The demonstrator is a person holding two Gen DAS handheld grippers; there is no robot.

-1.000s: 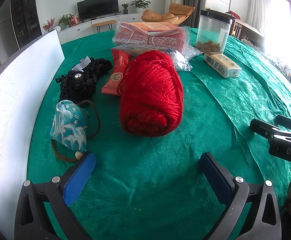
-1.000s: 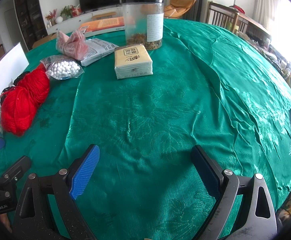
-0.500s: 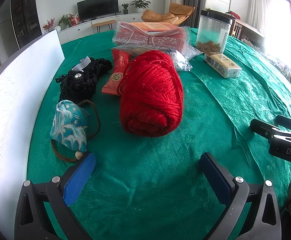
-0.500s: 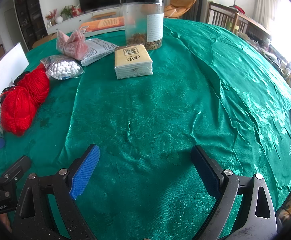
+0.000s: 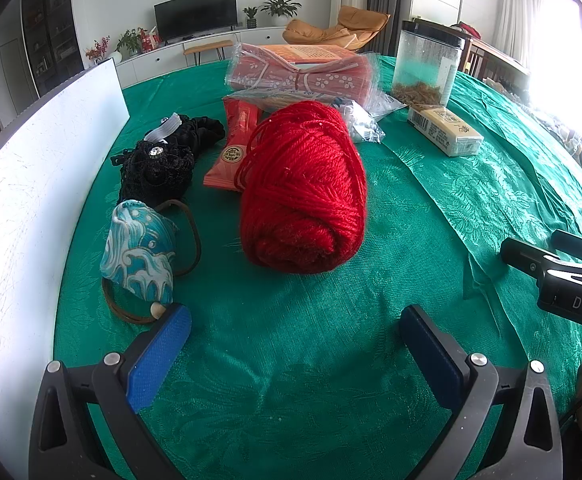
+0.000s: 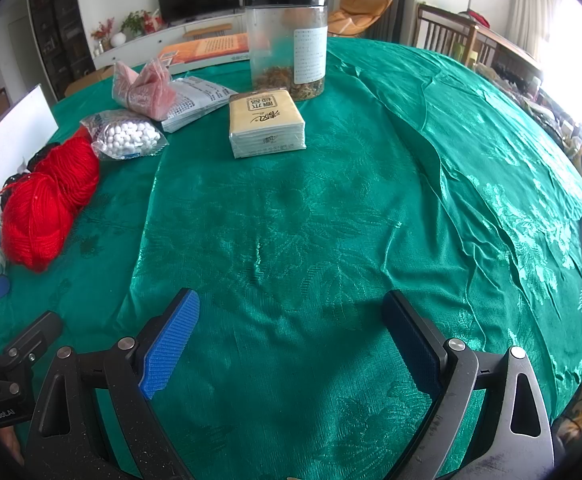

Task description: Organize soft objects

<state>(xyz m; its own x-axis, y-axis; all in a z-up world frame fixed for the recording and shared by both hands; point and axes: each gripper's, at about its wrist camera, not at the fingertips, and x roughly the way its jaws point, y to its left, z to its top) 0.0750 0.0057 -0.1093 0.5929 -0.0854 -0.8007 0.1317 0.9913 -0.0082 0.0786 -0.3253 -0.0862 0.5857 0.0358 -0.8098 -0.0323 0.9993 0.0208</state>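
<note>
Both jaws stand wide apart and empty: the left hand-held gripper (image 5: 295, 354) hovers over the green tabletop (image 5: 431, 200) with the red yarn ball (image 5: 305, 188) just ahead between its fingers, while the right hand-held gripper (image 6: 291, 338) faces bare cloth, the yarn far to its left.

Right gripper (image 6: 291, 338) jaws gape, seemingly hovering over green cloth (image 6: 331, 220).

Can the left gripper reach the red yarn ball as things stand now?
Probably yes. The left gripper is open, and only bare green cloth lies between it and the red yarn ball straight ahead.
</note>
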